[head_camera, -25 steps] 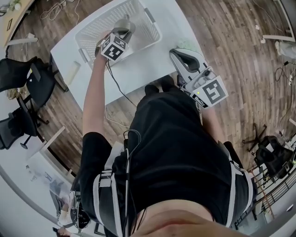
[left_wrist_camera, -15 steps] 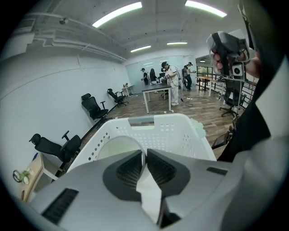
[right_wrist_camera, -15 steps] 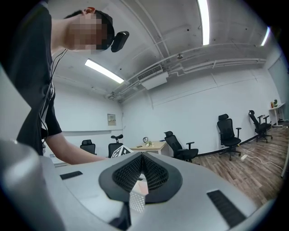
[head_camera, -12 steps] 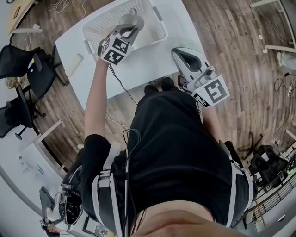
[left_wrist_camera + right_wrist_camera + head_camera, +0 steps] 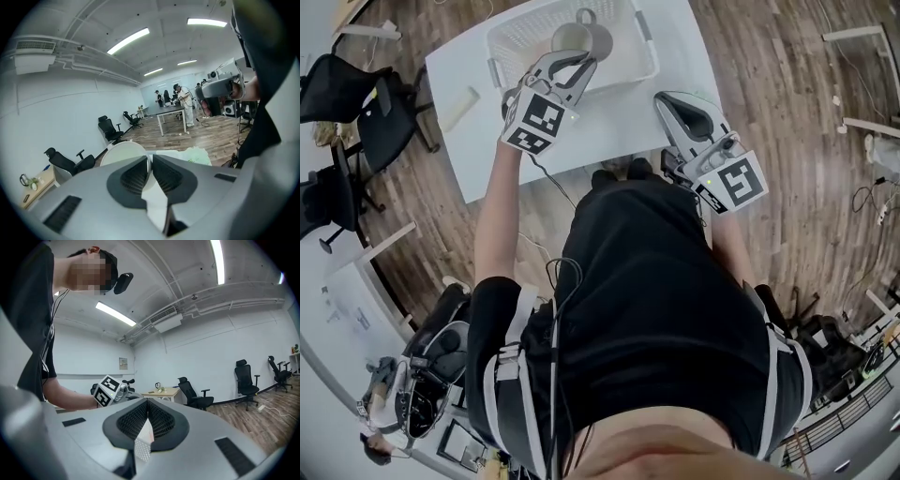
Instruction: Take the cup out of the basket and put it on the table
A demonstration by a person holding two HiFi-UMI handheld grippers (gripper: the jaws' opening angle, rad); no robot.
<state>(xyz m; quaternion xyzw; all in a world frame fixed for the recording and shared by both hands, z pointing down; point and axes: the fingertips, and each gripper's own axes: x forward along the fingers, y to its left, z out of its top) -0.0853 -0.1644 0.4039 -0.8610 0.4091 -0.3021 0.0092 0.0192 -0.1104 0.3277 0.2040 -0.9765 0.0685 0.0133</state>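
Note:
A pale mug (image 5: 582,37) hangs over the white slatted basket (image 5: 642,49) at the back of the white table (image 5: 487,155). My left gripper (image 5: 580,59) is shut on the mug's rim. In the left gripper view the thin cup wall (image 5: 124,153) runs between the dark pads of the left gripper (image 5: 151,161). My right gripper (image 5: 665,97) is shut with nothing in it, held level over the table's right front part. In the right gripper view the jaws of the right gripper (image 5: 146,405) meet, and the left gripper's marker cube (image 5: 107,390) shows beyond them.
A small pale object (image 5: 459,106) lies on the table's left part. A pale green cloth (image 5: 199,156) lies on the table to the right. Black office chairs (image 5: 347,103) stand on the wood floor at the left. A cable (image 5: 546,173) hangs from the left gripper.
The left gripper has risen with the mug, lifting it from down inside the basket to above it. The right gripper has barely moved.

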